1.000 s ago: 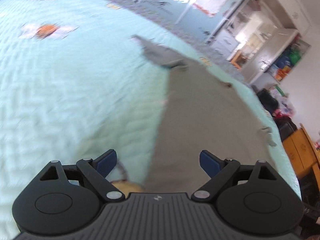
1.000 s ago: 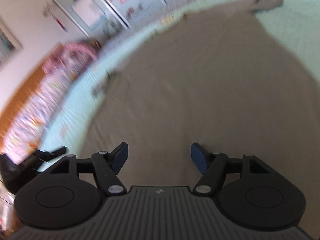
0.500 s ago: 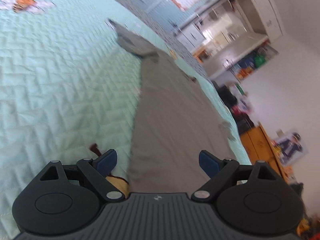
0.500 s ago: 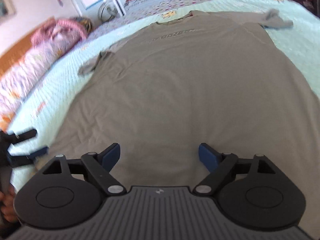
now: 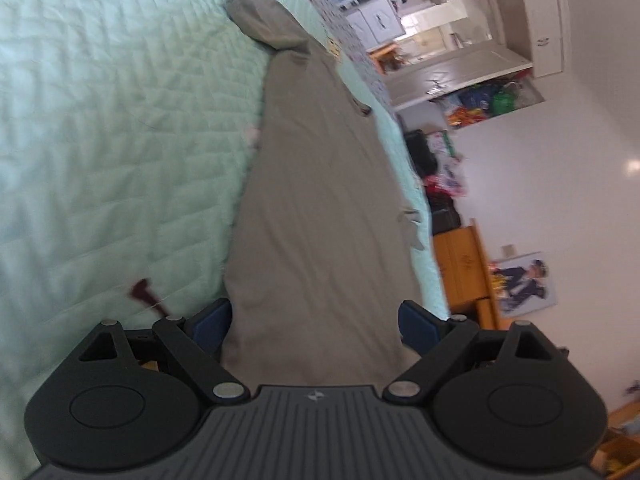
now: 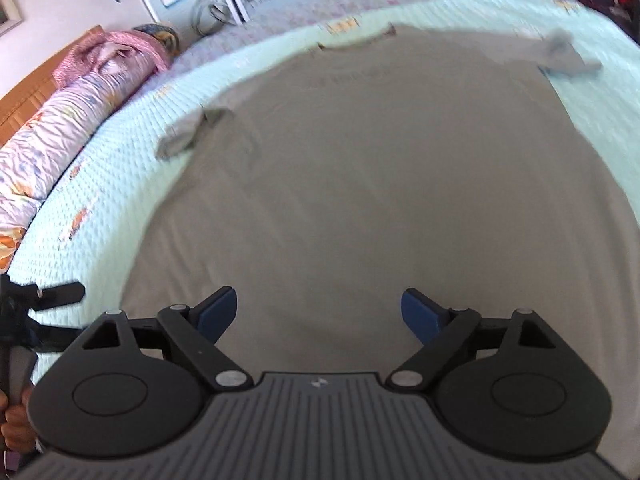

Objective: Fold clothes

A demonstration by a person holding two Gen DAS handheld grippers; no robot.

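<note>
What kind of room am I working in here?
Most likely a bedroom in a home: the grey T-shirt lies spread on a bed's mint quilt, with a rolled floral blanket alongside and a cupboard beyond.

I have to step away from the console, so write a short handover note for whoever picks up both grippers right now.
Left gripper: open, holding nothing, low over the hem end of the grey T-shirt, near its left side edge.
Right gripper: open, holding nothing, over the middle of the hem.
The shirt lies spread flat on the mint quilted bedspread, collar at the far end. Both sleeves are bunched rather than laid flat.
Done: shirt laid out. No fold is visible.
Left: grasp the shirt, make every fold, and probably flatten the sleeves first.
</note>
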